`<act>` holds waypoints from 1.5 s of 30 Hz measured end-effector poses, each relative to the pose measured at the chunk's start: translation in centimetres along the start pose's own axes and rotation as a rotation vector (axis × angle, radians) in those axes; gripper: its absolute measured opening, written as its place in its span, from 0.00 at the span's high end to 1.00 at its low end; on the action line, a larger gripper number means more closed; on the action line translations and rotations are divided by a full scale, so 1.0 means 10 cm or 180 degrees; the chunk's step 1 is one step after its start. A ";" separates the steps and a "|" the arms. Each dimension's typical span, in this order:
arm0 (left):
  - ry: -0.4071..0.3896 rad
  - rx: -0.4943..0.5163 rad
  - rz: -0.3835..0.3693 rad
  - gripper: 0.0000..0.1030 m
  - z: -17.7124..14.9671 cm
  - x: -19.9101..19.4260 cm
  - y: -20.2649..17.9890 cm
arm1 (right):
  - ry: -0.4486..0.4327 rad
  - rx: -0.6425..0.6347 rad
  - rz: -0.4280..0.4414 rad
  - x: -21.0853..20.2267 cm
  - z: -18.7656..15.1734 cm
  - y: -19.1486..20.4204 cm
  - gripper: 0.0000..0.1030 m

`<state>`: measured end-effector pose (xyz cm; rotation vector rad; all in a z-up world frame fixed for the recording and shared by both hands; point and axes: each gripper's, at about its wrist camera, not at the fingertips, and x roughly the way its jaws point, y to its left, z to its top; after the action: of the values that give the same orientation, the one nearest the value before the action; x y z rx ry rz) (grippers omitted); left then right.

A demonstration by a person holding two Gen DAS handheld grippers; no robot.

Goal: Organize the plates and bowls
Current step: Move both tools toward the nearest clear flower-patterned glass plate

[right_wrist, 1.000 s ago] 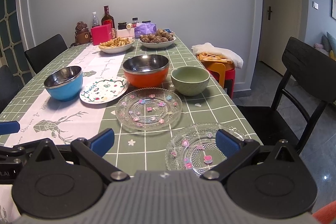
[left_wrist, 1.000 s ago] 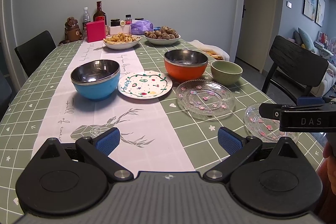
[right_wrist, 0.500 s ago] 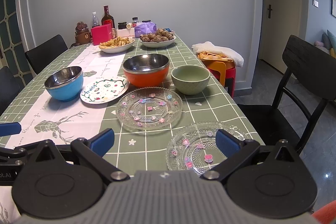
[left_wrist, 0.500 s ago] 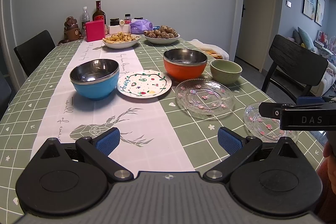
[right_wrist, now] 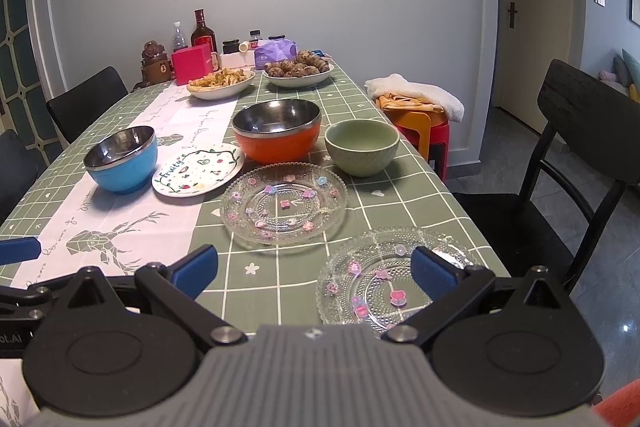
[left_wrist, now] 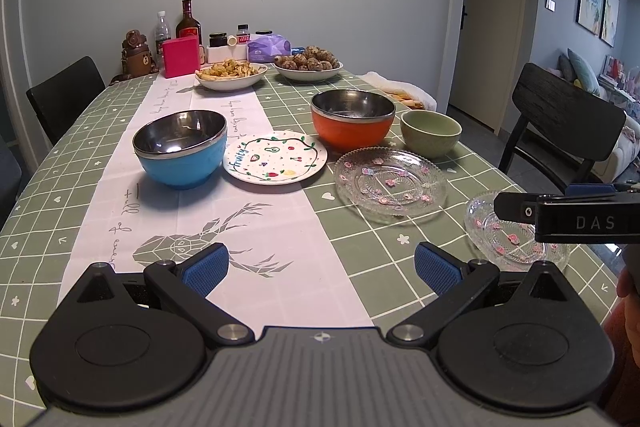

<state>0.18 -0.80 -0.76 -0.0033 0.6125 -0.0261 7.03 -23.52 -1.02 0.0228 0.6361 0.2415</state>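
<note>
On the green checked table stand a blue steel-lined bowl (left_wrist: 180, 147) (right_wrist: 122, 160), a white "Fruity" plate (left_wrist: 275, 162) (right_wrist: 199, 169), an orange steel-lined bowl (left_wrist: 353, 119) (right_wrist: 277, 134) and a green ceramic bowl (left_wrist: 431, 132) (right_wrist: 362, 151). A large glass plate (left_wrist: 390, 184) (right_wrist: 284, 208) lies in front of them, and a smaller glass plate (left_wrist: 508, 239) (right_wrist: 384, 281) sits near the right edge. My left gripper (left_wrist: 320, 265) hovers open over the white runner. My right gripper (right_wrist: 314, 269) is open, its right finger above the small glass plate.
Two dishes of food (left_wrist: 232, 75) (left_wrist: 308, 67), bottles, jars and a pink box (left_wrist: 181, 56) crowd the far end. Black chairs (right_wrist: 576, 131) (left_wrist: 66, 99) stand on both sides. A stool with towels (right_wrist: 416, 107) is to the right.
The views have barely shifted; both grippers hold nearly still and stay open.
</note>
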 end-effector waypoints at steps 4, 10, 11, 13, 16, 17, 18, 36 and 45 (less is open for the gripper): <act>0.0017 0.0007 -0.0008 0.00 0.00 0.00 0.00 | 0.0003 0.0004 0.0001 0.00 0.00 0.00 0.02; 0.0020 0.0007 -0.0010 0.00 0.00 0.00 0.00 | 0.0013 0.0018 0.0000 0.00 0.00 -0.01 0.02; 0.0020 0.0008 -0.0010 0.00 0.00 0.00 0.00 | 0.0017 0.0019 0.0001 0.00 -0.01 -0.01 0.02; 0.0019 0.0008 -0.0009 0.00 0.00 0.00 0.00 | 0.0018 0.0020 0.0001 0.01 -0.01 -0.02 0.02; 0.0020 0.0007 -0.0009 0.00 0.00 0.00 0.00 | 0.0024 0.0024 -0.0002 0.01 -0.01 -0.01 0.02; 0.0020 0.0007 -0.0008 0.00 0.00 0.00 0.00 | 0.0026 0.0027 -0.0001 0.01 -0.01 -0.02 0.02; 0.0020 0.0007 -0.0008 0.00 0.00 0.00 0.00 | 0.0025 0.0027 -0.0002 0.01 0.00 -0.02 0.02; -0.0168 0.0194 -0.0004 0.00 0.02 0.04 -0.14 | -0.0096 0.0146 -0.0106 0.07 -0.01 -0.17 0.02; -0.0071 -0.0091 -0.0410 0.00 0.17 0.18 -0.33 | -0.0062 0.0352 -0.0328 0.13 0.05 -0.45 0.03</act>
<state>2.56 -4.12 -0.40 -0.0706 0.5898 -0.1420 9.28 -27.54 -1.80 0.0981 0.6289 0.1062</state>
